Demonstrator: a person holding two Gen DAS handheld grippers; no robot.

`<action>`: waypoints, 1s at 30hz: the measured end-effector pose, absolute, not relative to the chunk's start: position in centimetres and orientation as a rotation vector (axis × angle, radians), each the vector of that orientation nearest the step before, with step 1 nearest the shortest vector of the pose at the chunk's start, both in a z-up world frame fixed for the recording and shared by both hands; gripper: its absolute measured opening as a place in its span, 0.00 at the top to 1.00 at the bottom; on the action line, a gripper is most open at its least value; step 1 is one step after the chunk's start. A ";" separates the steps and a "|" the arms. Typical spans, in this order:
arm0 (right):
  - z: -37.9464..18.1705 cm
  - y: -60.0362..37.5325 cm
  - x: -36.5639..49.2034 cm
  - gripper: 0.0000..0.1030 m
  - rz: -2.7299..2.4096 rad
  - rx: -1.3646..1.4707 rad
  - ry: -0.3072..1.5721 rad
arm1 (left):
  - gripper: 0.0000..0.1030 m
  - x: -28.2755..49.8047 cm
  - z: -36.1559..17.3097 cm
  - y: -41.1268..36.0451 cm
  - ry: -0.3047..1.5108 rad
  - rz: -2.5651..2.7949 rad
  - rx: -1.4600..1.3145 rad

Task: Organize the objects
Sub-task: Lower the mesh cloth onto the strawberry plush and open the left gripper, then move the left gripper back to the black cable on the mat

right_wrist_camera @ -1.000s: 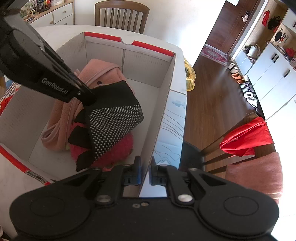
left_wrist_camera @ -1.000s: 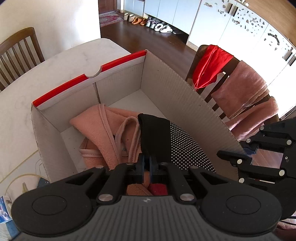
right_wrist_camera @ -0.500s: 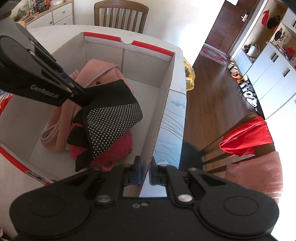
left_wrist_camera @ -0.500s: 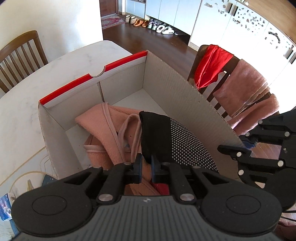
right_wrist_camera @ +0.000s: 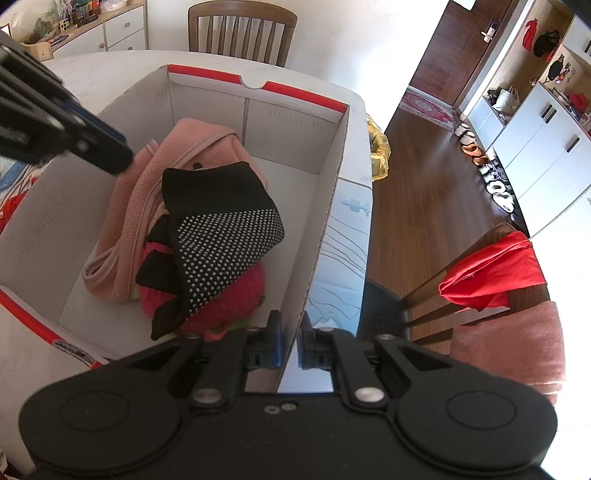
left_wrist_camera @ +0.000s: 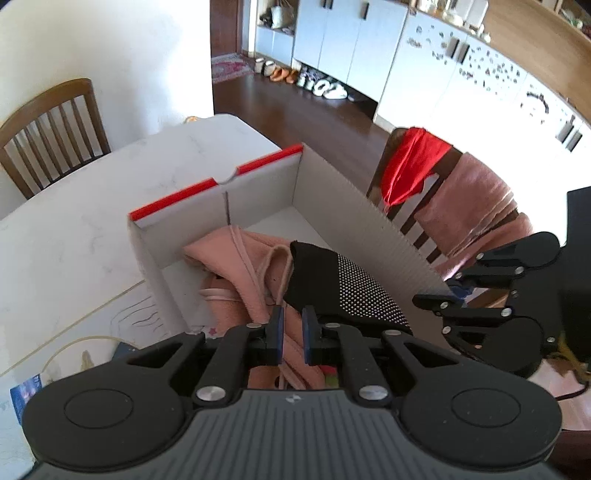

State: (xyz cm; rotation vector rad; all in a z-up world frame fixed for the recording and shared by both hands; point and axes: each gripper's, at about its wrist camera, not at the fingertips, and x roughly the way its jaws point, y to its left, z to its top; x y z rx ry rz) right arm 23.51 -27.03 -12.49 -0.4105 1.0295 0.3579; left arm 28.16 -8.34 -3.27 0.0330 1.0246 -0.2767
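A white cardboard box with red rims point(left_wrist_camera: 258, 192) point(right_wrist_camera: 325, 229) stands on the white table. Inside lie a pink cloth point(left_wrist_camera: 236, 258) point(right_wrist_camera: 125, 206), a black sock with white grip dots point(left_wrist_camera: 347, 288) point(right_wrist_camera: 221, 229) and a red fuzzy item point(right_wrist_camera: 229, 302). My left gripper point(left_wrist_camera: 292, 328) is slightly open and empty, raised above the box's near end, apart from the sock; it shows at the left of the right wrist view point(right_wrist_camera: 92, 147). My right gripper point(right_wrist_camera: 290, 343) is shut on the box's right wall; it shows in the left wrist view point(left_wrist_camera: 454, 295).
A wooden chair point(left_wrist_camera: 436, 199) point(right_wrist_camera: 491, 273) draped with a red cloth and pink towels stands right of the table. Another chair point(left_wrist_camera: 51, 129) point(right_wrist_camera: 240, 29) is at the far side. Papers and a cable point(left_wrist_camera: 74, 350) lie left of the box.
My left gripper let go of the black sock, opened slightly and pulled up and back from the box. The sock now rests on the pink cloth and red item. The right gripper held still.
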 end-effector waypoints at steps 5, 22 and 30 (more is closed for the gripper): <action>-12.5 -27.1 23.5 0.93 0.358 -0.410 1.031 | 0.80 26.4 -1.6 -6.5 0.984 -0.240 0.004; -12.4 -27.2 23.5 0.91 0.358 -0.404 1.034 | 0.20 20.6 -0.6 3.0 0.941 0.013 -0.111; -12.3 -27.2 23.5 0.91 0.358 -0.405 1.036 | 0.14 18.2 -2.6 8.0 0.964 0.169 -0.182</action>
